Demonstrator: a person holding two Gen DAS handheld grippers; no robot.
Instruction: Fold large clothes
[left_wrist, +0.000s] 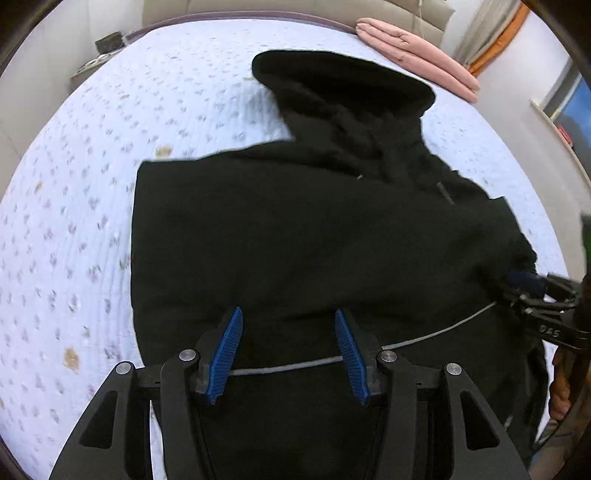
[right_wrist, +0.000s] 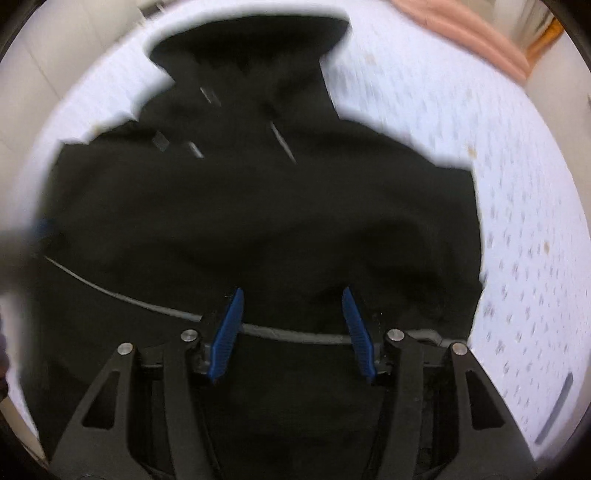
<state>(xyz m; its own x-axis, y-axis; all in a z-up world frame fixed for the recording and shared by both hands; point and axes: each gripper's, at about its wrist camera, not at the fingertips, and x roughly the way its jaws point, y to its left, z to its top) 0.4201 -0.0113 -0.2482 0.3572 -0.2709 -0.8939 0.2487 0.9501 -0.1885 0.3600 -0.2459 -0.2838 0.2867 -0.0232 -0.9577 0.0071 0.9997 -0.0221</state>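
A black hooded garment (left_wrist: 314, 229) lies on the bed with its hood (left_wrist: 343, 85) at the far end. It also fills the right wrist view (right_wrist: 258, 214). My left gripper (left_wrist: 288, 317) is open, its blue pads spread over the near hem. A grey cord (left_wrist: 424, 338) runs across the hem. My right gripper (right_wrist: 291, 295) is open over the near edge, with a grey cord (right_wrist: 295, 336) crossing between its pads. The right gripper also shows at the right edge of the left wrist view (left_wrist: 532, 291).
The bed has a pale quilted cover with small flower prints (left_wrist: 92, 206). A folded pink blanket (left_wrist: 417, 51) lies at the far right corner. A nightstand (left_wrist: 99, 55) stands at the far left. A window (left_wrist: 569, 110) is on the right wall.
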